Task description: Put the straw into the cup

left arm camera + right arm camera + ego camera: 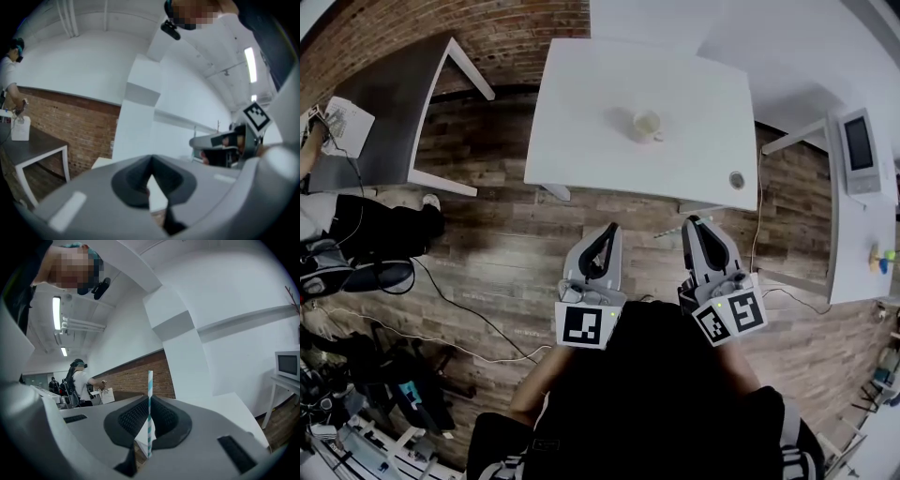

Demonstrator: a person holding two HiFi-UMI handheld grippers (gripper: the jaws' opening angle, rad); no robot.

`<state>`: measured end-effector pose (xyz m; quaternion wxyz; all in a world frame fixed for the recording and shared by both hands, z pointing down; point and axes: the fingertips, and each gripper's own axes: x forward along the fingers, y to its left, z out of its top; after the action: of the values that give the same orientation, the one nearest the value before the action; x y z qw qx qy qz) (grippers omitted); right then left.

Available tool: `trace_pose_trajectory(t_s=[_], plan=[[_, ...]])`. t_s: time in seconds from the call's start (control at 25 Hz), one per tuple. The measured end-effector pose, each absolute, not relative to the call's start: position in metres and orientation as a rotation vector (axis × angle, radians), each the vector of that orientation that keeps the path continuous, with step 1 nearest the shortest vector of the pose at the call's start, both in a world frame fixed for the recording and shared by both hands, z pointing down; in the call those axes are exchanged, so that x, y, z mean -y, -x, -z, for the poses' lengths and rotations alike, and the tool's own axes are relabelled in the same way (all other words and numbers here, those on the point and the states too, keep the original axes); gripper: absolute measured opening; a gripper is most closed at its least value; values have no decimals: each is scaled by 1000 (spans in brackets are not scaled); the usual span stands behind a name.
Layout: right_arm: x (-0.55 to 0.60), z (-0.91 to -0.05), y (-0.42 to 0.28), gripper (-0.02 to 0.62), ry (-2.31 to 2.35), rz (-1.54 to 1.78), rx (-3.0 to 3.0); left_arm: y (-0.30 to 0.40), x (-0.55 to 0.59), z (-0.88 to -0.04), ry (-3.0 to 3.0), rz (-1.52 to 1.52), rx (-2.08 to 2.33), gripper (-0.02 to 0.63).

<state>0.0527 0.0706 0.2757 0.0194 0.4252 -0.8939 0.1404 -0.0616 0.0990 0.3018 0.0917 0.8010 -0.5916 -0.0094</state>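
1. Wood-plank floor (497, 234): runs under all the furniture and under both grippers.
2. White table (609, 141): stands straight ahead in the head view and bears the cup, with most of the top otherwise bare.
3. Dark table (384, 103): stands to the left against a brick wall (441, 28), with a small white box (345, 125) on its near corner.
4. White side table (853, 244): stands at far right and carries a microwave (860, 150).
5. Left gripper (610, 228): hangs over the floor, short of the white table's near edge. Jaws closed tip to tip, with nothing between them in the left gripper view.
6. Right gripper (692, 222): hangs beside the left one, also over the floor, tip close to the table's near edge. Jaws pressed together on the straw.
7. Cup (646, 126): pale, upright, sits near the middle of the white table, slightly right. Well apart from both grippers.
8. Straw (150, 399): white with teal stripes, stands upright in the right gripper view, pinched between the ribbed pads (133, 416). Pokes out above and below the grip, nowhere near the cup.
9. Small round disc (737, 180): lies near the table's near right corner. Too small to identify.
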Motion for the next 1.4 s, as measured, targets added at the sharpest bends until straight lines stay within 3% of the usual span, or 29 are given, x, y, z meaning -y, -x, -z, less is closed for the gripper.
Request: trace_pose_trajectory(t_s=[0.56, 1.4], plan=[[-39, -280, 3, 15, -1403, -430, 2712, 123, -67, -315, -2407, 32, 1673, 3], [53, -302, -13, 15, -1493, -487, 2703, 105, 20, -327, -2460, -22, 1608, 3]])
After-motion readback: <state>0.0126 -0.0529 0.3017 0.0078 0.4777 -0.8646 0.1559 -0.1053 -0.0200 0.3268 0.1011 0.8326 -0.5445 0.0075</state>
